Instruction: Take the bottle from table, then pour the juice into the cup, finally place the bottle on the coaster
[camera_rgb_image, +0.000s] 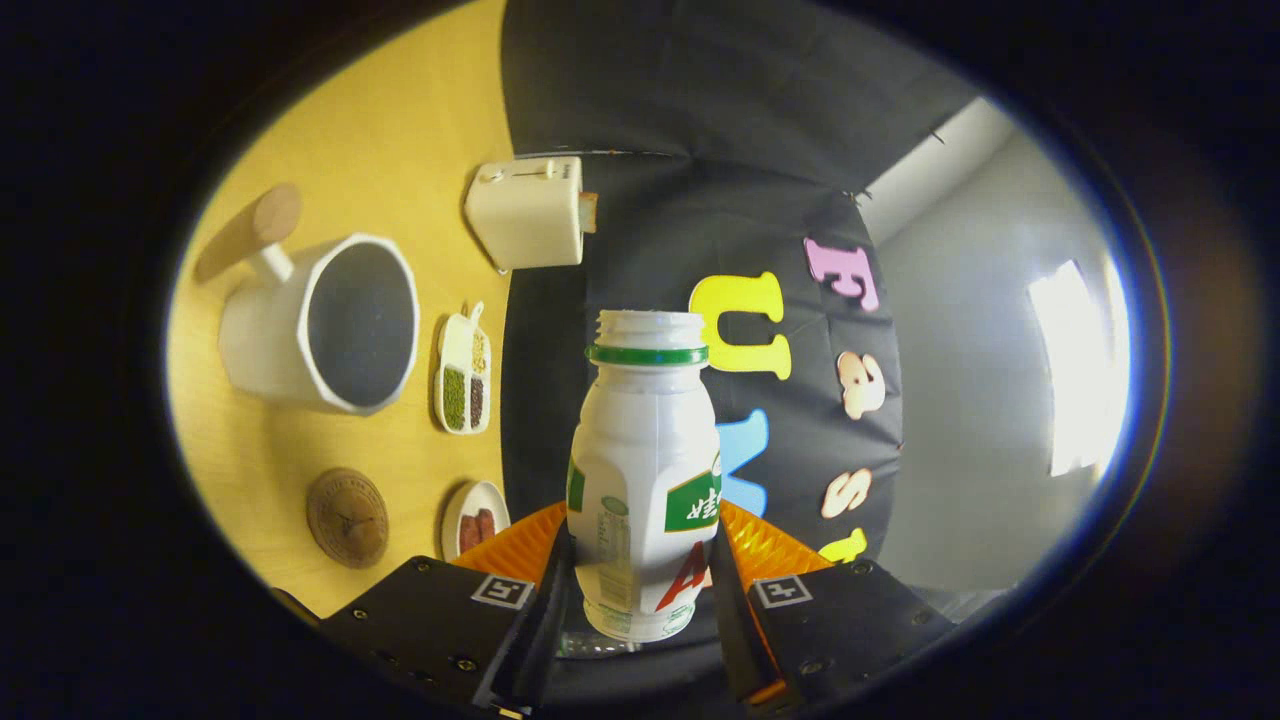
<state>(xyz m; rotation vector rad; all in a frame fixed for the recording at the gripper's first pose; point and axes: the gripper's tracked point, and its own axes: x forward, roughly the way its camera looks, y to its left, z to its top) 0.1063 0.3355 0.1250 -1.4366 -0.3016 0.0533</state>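
Two fingers of the gripper (640, 600) pinch the uncapped white plastic bottle with a green neck ring (645, 470) at lower centre. Left of it lie a round brown coaster (347, 517), a small dish of reddish pieces (476, 522), a divided tray of grains (464, 372) and, upper left, a white faceted cup (322, 322), seemingly empty.

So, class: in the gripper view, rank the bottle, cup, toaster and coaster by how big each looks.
1. Bottle, held in the jaws, so nearness inflates it
2. Cup
3. Toaster
4. Coaster
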